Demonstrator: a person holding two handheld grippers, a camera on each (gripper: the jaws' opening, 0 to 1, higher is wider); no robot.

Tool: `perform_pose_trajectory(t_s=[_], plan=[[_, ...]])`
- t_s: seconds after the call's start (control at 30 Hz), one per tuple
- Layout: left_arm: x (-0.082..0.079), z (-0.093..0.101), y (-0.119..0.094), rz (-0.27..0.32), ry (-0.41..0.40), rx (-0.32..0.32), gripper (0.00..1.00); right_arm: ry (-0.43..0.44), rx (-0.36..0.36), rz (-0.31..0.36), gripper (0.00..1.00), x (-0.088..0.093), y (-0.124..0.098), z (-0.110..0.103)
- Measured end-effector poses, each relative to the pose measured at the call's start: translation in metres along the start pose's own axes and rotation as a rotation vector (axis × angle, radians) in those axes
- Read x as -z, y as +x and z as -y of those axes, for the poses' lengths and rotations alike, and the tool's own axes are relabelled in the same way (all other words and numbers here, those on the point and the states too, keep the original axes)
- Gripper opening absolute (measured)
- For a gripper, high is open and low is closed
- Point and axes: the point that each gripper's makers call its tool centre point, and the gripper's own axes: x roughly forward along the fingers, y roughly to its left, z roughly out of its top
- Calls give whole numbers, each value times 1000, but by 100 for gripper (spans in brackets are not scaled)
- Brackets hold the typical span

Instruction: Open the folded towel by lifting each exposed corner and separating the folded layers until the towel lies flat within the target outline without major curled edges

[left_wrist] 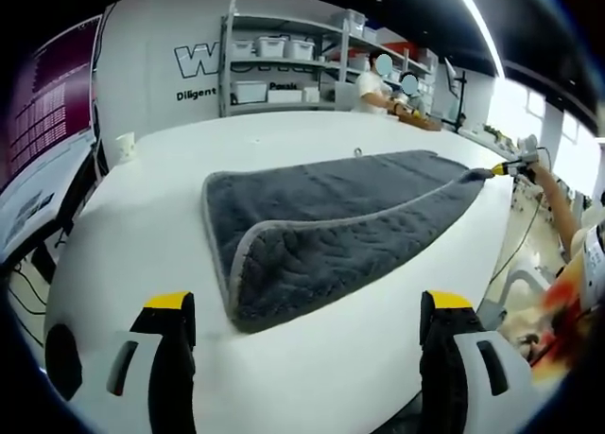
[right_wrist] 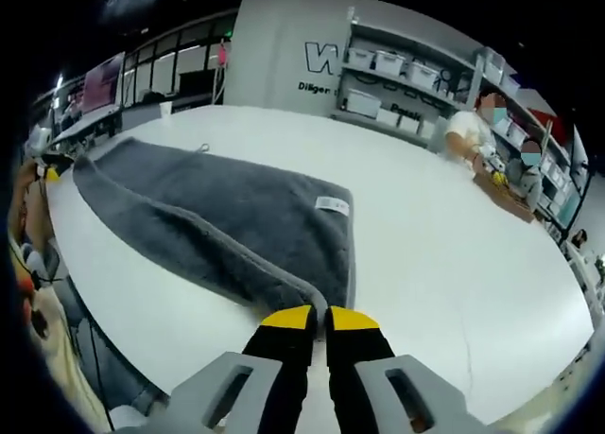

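Note:
A dark grey towel (left_wrist: 331, 226) with a lighter hem lies folded on the white table (left_wrist: 142, 226), its upper layer folded over along the near side. My left gripper (left_wrist: 308, 306) hangs open above the table's near edge, just short of the towel's nearest corner, with nothing between its yellow-tipped fingers. In the right gripper view the towel (right_wrist: 217, 207) stretches away to the left and bears a small white label (right_wrist: 332, 204). My right gripper (right_wrist: 319, 319) is shut on the towel's near corner. In the left gripper view the right gripper (left_wrist: 510, 167) pinches the towel's far right corner.
A paper cup (left_wrist: 125, 146) stands at the table's far left. Shelves with white bins (left_wrist: 284, 65) line the back wall, and people sit at a bench (right_wrist: 492, 169) beyond. The table's rim (right_wrist: 113, 330) drops off close to my right gripper. Bare table (right_wrist: 454, 264) spreads to the right.

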Motion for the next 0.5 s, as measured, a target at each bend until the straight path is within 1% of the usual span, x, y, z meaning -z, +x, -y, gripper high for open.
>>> perform_pose_trajectory(t_s=[0.13,0.23,0.5], plan=[[-1,2,1,-3,4,4,97,14,-9,-28,0,16,2,-1],[-1,3,1,-3,6,4,97,8,-23,-72,0,29,5,-5],[-1,1,-1,-2,5,0,97,-16,-26,-100,0,31,9,-9]])
